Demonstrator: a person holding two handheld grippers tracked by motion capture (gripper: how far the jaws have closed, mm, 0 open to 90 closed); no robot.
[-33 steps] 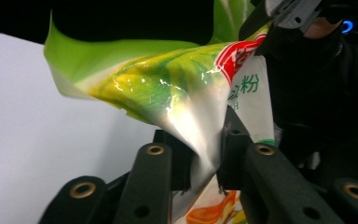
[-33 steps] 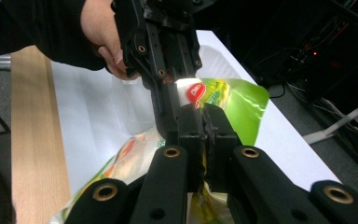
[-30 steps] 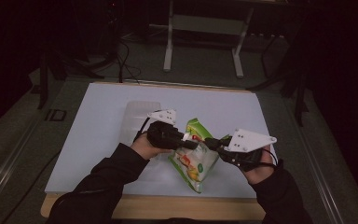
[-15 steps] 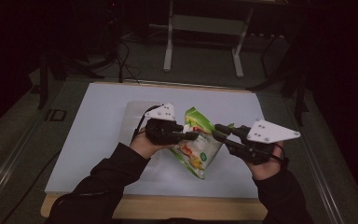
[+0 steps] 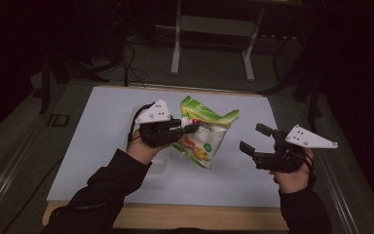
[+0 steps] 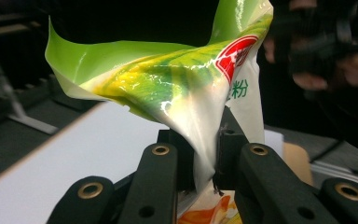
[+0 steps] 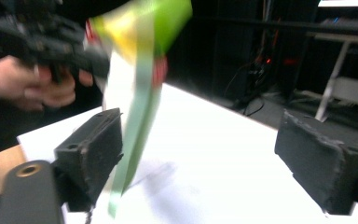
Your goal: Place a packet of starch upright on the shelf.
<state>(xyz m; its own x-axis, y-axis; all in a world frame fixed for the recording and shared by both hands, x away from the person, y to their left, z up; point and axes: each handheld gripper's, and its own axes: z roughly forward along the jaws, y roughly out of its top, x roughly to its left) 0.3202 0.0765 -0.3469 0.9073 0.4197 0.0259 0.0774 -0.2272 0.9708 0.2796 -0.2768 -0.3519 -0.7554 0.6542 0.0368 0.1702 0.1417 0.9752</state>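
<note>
A green and white snack bag (image 5: 202, 136) hangs above the white tabletop (image 5: 92, 146), tilted with its open top up and away. My left gripper (image 5: 192, 129) is shut on its left edge; in the left gripper view the film (image 6: 177, 88) is pinched and creased between the black jaws (image 6: 207, 154). My right gripper (image 5: 252, 137) is to the right of the bag and apart from it. Its jaws have just been opening and stand wide, with nothing between the pads (image 7: 93, 144). The blurred bag (image 7: 135, 93) and the left gripper (image 7: 51, 42) lie farther off.
A pale, clear sheet or pouch (image 5: 143, 105) lies flat on the white top under the left hand. The table's wooden front edge (image 5: 175, 217) runs near the person. Behind the table stand a metal frame's legs (image 5: 209, 44) and cables on a dark floor.
The right gripper let go of the bag, opened and drew away to the right. The left gripper lifted the bag up off the table.
</note>
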